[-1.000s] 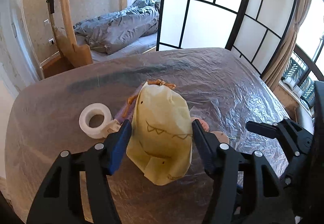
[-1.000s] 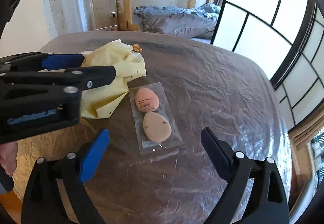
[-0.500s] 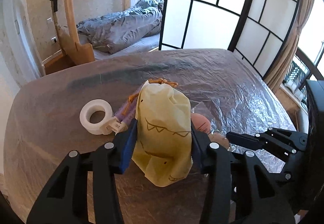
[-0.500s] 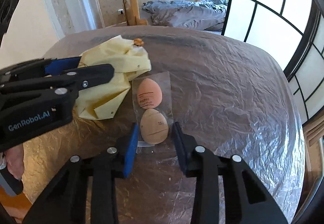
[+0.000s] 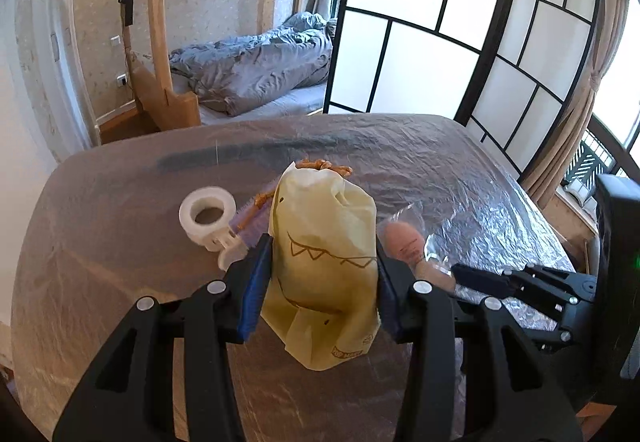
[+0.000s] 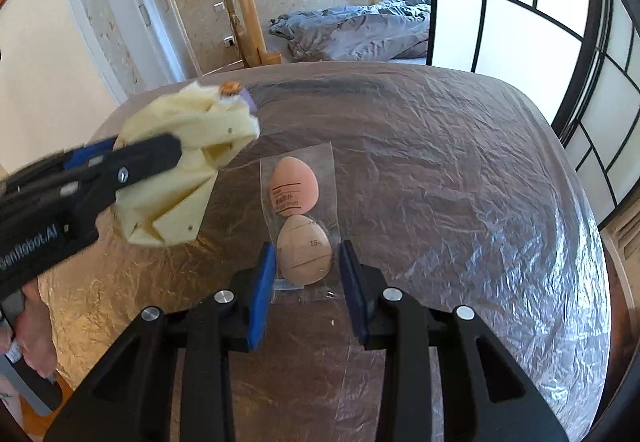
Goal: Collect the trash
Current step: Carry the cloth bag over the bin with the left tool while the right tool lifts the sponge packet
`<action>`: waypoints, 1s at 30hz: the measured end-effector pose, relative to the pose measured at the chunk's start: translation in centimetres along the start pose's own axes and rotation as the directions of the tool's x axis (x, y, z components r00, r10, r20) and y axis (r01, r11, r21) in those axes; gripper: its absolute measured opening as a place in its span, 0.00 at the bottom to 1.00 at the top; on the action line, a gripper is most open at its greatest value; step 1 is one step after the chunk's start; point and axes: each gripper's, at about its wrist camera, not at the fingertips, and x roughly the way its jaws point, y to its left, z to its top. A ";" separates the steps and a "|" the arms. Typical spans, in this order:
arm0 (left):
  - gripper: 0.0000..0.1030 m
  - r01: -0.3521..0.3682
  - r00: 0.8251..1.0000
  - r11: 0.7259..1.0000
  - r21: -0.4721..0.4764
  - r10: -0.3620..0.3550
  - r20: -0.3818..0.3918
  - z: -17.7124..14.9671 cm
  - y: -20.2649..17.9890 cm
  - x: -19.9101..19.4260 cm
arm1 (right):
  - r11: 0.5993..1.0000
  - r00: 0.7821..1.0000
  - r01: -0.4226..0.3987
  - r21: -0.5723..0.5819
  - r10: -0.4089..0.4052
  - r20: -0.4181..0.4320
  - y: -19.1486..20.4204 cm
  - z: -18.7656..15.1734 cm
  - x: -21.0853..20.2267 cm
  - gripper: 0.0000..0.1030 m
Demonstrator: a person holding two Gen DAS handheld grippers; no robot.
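My left gripper (image 5: 323,274) is shut on a pale yellow bag (image 5: 324,270) with a drawn zigzag mouth and holds it above the table; the bag also shows in the right wrist view (image 6: 180,170). My right gripper (image 6: 307,270) is shut on a clear packet (image 6: 300,218) with two egg-shaped sponges, near its lower end, at table level. The packet also shows in the left wrist view (image 5: 404,242), beside the right gripper's fingers (image 5: 500,282).
A white tape roll (image 5: 208,212) and a purple item with a brown cord (image 5: 256,206) lie on the table left of the bag. The table (image 6: 460,182) is covered in crinkled clear film. A bed and sliding screens stand behind.
Both grippers closed: the left on the yellow bag, now lifted off the table, and the right moved forward and closed on the sponge packet.
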 end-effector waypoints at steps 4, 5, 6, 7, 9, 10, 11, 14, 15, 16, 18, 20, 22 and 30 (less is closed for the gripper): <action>0.46 -0.011 1.000 0.999 -0.036 0.011 0.012 -0.7 0.0 -1.1 | 1.000 1.000 -0.003 0.014 0.003 0.008 -0.2 -0.2 -0.8 0.32; 0.46 -0.012 1.000 0.999 -0.040 0.013 0.016 -0.8 0.0 -1.3 | 1.000 1.000 -0.002 0.012 0.002 0.010 -0.2 -0.2 -1.0 0.32; 0.46 -0.015 1.000 0.999 -0.043 0.016 0.021 -0.9 0.1 -1.5 | 1.000 1.000 -0.003 0.011 0.003 0.012 -0.2 -0.2 -1.2 0.32; 0.46 -0.021 0.999 0.999 -0.046 0.022 0.025 -1.0 0.1 -1.7 | 1.000 1.000 -0.005 0.011 0.004 0.014 -0.1 -0.3 -1.4 0.32; 0.46 -0.023 0.999 0.998 -0.058 0.025 0.031 -1.2 0.2 -2.3 | 1.000 1.000 -0.013 0.014 0.013 0.018 -0.2 -0.5 -1.8 0.32; 0.46 -0.023 0.999 0.998 -0.064 0.026 0.034 -1.4 0.1 -2.6 | 1.000 1.000 -0.017 0.014 0.016 0.021 -0.3 -0.6 -2.1 0.32; 0.46 -0.027 0.999 0.997 -0.067 0.030 0.037 -1.6 0.1 -2.9 | 1.000 1.000 -0.017 0.013 0.017 0.024 -0.3 -0.8 -2.5 0.32; 0.46 -0.030 0.999 0.996 -0.081 0.033 0.040 -2.4 0.1 -3.6 | 1.000 0.999 -0.024 0.008 0.024 0.028 -0.2 -1.5 -3.2 0.32; 0.46 -0.021 0.999 0.996 -0.089 0.026 0.047 -2.7 0.0 -3.9 | 1.000 0.999 -0.029 0.007 0.029 0.030 -0.2 -1.6 -3.4 0.32; 0.46 -0.005 0.999 0.996 -0.088 0.009 0.051 -3.0 -0.2 -4.2 | 0.999 0.999 -0.037 0.007 0.036 0.031 -0.2 -1.9 -3.7 0.32; 0.46 0.009 0.998 0.997 -0.079 -0.004 0.056 -3.5 -0.7 -4.6 | 0.999 0.998 -0.048 0.002 0.048 0.032 -0.2 -2.4 -4.1 0.32; 0.46 0.045 0.997 0.995 -0.091 -0.039 0.067 -4.0 -1.0 -5.4 | 0.999 0.998 -0.047 -0.010 0.048 0.038 -0.3 -3.0 -4.8 0.32; 0.46 0.063 0.998 0.994 -0.092 -0.062 0.021 -4.6 -1.1 -5.2 | 0.999 0.998 -0.051 -0.009 0.052 0.038 -0.5 -3.5 -5.2 0.32; 0.46 0.004 0.998 0.996 -0.087 -0.009 -0.058 -8.1 -1.2 -5.7 | 0.994 0.994 -0.098 -0.049 0.100 0.039 0.5 -4.2 -6.0 0.32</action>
